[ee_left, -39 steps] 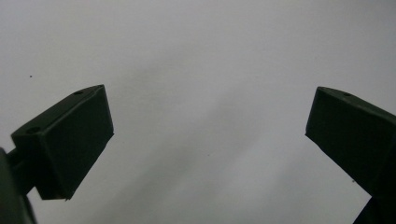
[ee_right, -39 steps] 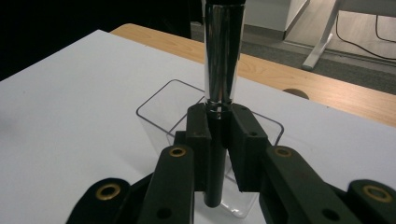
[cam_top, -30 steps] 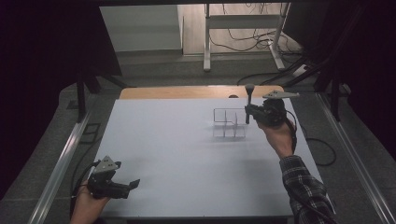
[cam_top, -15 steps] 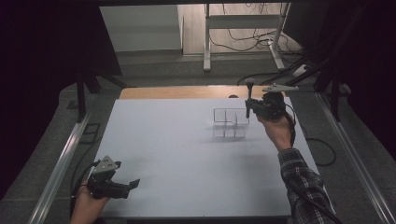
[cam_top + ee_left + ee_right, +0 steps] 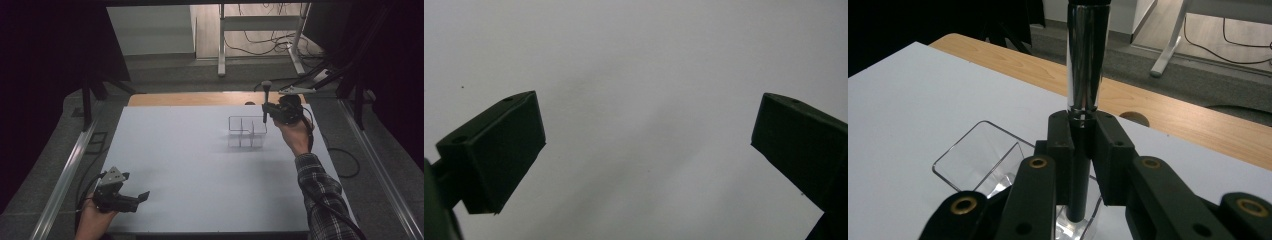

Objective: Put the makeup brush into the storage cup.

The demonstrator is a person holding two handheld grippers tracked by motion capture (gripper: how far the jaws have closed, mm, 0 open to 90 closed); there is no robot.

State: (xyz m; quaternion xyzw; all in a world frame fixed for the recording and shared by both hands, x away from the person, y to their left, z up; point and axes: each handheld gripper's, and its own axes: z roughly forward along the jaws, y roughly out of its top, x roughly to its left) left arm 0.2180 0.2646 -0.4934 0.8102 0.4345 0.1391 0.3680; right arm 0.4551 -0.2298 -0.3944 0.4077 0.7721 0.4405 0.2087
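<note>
I have the brush (image 5: pixel 1087 65) clamped upright in my right gripper (image 5: pixel 267 108), fingers (image 5: pixel 1064 150) closed on the dark handle just below the shiny metal ferrule, with the bristle end up and the butt pointing down toward the organizer (image 5: pixel 247 132). In the high view it hangs over the organizer's far right cell, toward the far right corner of the surface (image 5: pixel 200 165); the right gripper view shows the handle's lower end down among the clear walls, though I cannot tell whether it touches the bottom yet. The brush looks light and stiff — a slim rod that won't bend — but the ferrule is polished and round, so I judge it slippery there and inclined to pivot or slide if the grip loosens. The matte handle under the ferrule is the sensible hold, and that is where I have it. The organizer strikes me as thin clear plastic, light enough to skate on the smooth sheet if the butt catches a wall, and hard to see edge-on — so I'd lower straight and gently. My left gripper (image 5: pixel 120 197) sits by the near left corner, fingers (image 5: pixel 499 150) spread wide with nothing between them, just bare surface beneath.
</note>
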